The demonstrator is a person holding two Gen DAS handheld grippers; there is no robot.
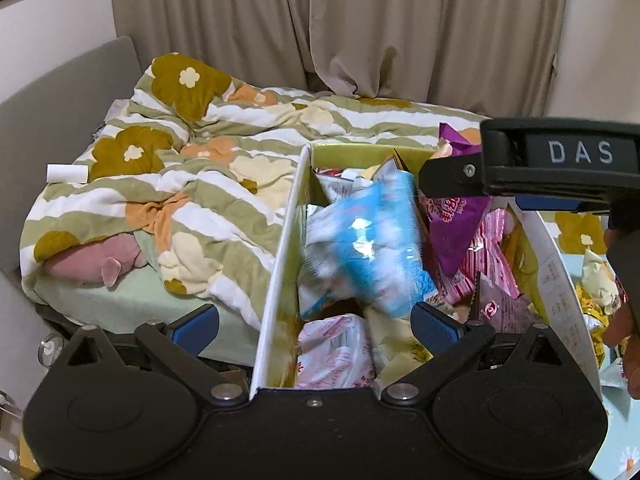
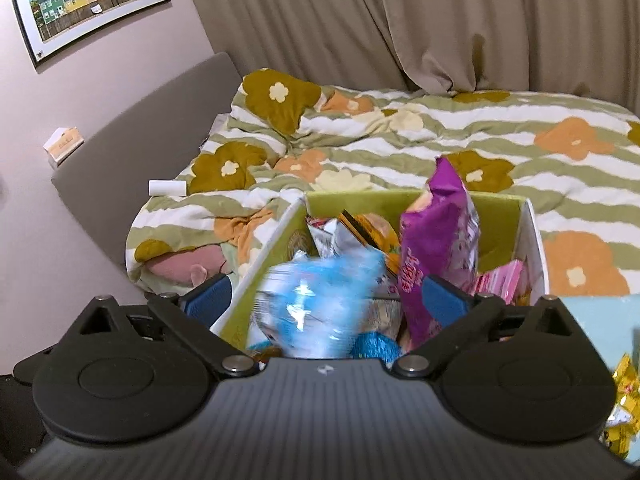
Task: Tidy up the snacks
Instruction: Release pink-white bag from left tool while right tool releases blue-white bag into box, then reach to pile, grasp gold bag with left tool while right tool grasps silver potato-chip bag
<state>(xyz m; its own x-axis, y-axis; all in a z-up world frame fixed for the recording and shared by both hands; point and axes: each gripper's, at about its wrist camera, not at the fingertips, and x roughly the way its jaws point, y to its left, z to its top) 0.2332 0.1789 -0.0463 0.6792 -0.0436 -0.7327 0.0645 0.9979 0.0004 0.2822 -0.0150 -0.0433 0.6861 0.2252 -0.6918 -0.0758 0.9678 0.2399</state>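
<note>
Nearest in the right wrist view, the right tongs (image 2: 326,300) stand spread wide over the near end of a white cardboard box (image 2: 534,248) with a green lining. A blue-and-white snack packet (image 2: 320,304) sits between the blue pads (image 2: 210,300), blurred, and neither pad presses on it, so it looks to be dropping free into the box. The same packet (image 1: 368,240) shows smeared in the left wrist view, above other packets at the box's left side.

The left tongs (image 1: 316,326) are also spread and hold nothing. They straddle the near left wall of the box (image 1: 280,264), one pad outside it and one inside, and whether either touches the cardboard cannot be told.

A little farther in, a tall purple bag (image 2: 438,256) stands upright in the middle of the box, with pink wrapped snacks (image 2: 500,280) to its right and silver and orange packets (image 2: 352,232) behind, toward the far wall. At the right edge, outside the box, gold-wrapped snacks (image 2: 624,392) lie loose on a pale blue worktop (image 2: 592,320).

Beyond the box lies a bed with a flowered striped quilt (image 2: 400,136), a pink plush toy (image 2: 188,264) at its left, and beige curtains (image 2: 400,20) at the far side.

The step in hand appears to be releasing the blue packet into the box. The next move likely calls for drawing the right tongs clear to the right, toward the loose gold snacks, and closing on one without crushing it.
</note>
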